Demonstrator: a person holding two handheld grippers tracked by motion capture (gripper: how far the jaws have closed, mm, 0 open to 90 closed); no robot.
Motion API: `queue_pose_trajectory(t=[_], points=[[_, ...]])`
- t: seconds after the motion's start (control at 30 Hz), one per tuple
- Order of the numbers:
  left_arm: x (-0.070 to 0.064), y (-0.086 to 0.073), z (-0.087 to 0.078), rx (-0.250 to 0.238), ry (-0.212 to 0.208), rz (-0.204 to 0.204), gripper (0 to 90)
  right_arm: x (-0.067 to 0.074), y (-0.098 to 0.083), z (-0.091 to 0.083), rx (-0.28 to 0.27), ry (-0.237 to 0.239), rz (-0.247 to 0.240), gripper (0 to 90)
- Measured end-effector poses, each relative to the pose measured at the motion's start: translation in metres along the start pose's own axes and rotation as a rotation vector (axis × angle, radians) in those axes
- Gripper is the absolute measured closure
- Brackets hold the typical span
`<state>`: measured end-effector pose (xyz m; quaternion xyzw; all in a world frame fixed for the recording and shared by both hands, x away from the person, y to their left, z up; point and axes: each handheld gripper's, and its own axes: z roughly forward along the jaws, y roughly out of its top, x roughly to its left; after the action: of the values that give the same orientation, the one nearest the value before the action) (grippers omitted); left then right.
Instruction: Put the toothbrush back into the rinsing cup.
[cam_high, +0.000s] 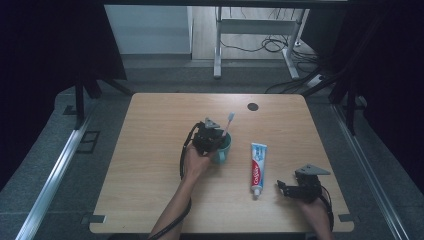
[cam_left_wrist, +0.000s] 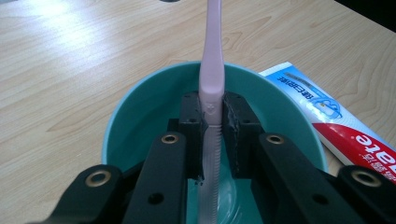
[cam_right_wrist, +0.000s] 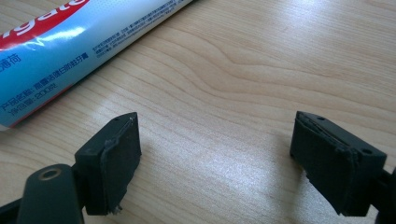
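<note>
- Left gripper (cam_high: 216, 136) over the round teal cup (cam_high: 223, 148) near the middle of the light wooden table (cam_high: 145, 165), held from the near side by a hand (cam_high: 194, 162) with a black cable trailing back along the forearm.
- Jaws of the left gripper nearly closed, pads clamped on the handle of the slim pale pink plastic toothbrush (cam_left_wrist: 211, 70) from both sides.
- Toothbrush roughly upright, lower end down inside the teal cup (cam_left_wrist: 140, 121), brush head (cam_high: 231, 116) sticking up past the rim and leaning a little toward the far right.
- Cup standing upright on the table, just left of the white, blue and red toothpaste tube (cam_high: 257, 167), not touching it.
- Toothpaste tube lying flat, cap end toward the near edge, between the cup and the right gripper (cam_high: 284, 188).
- Right gripper low over the table near the front right corner, held by a hand (cam_high: 315, 212), grey three-cornered plate on top, pointing toward the tube's cap end.
- Jaws of the right gripper wide apart, bare wood grain between the pads, nothing held.
- In the right gripper view, toothpaste tube (cam_right_wrist: 70, 42) across the upper left, apart from the left pad (cam_right_wrist: 112, 163).
- Small dark round hole (cam_high: 253, 106) in the tabletop near the far edge.
</note>
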<state>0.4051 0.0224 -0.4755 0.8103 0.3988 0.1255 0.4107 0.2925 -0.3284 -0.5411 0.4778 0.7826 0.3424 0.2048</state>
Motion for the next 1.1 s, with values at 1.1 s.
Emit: queue_pose_trajectory(t=[1.1], points=[[-0.007,0.008,-0.01,-0.003,0.021,0.026,57.8,0.0,0.0,0.0,-0.001,0.001,0.0,16.1]])
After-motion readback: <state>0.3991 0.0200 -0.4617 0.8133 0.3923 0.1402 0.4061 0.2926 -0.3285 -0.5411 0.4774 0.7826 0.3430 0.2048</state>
